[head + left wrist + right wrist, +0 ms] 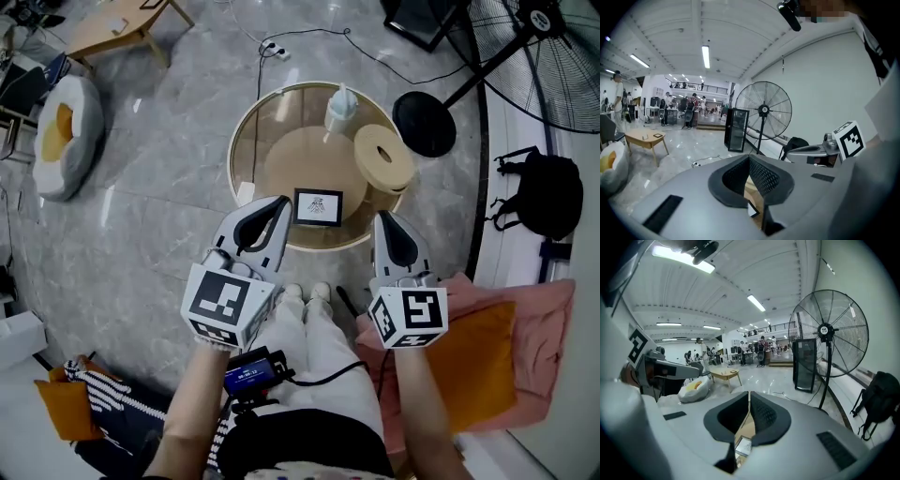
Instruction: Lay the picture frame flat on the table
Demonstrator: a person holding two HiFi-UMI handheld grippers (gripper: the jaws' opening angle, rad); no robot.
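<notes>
Head view: picture frame lies flat, face up, on the round glass-topped bench, close to the near rim. A beige ring-shaped roll sits at the bench's right rim, and a white bottle at its far side. Left tongs and right tongs hang above the bench's near rim, one on each side of the frame, neither touching it.

Left gripper view: left tongs are together, tip to tip, with nothing between them. A pale corner of the frame shows below them. A standing fan is on the floor beyond the bench.

Right gripper view: right tongs are also together and empty. The frame shows on the bench below them.
</notes>
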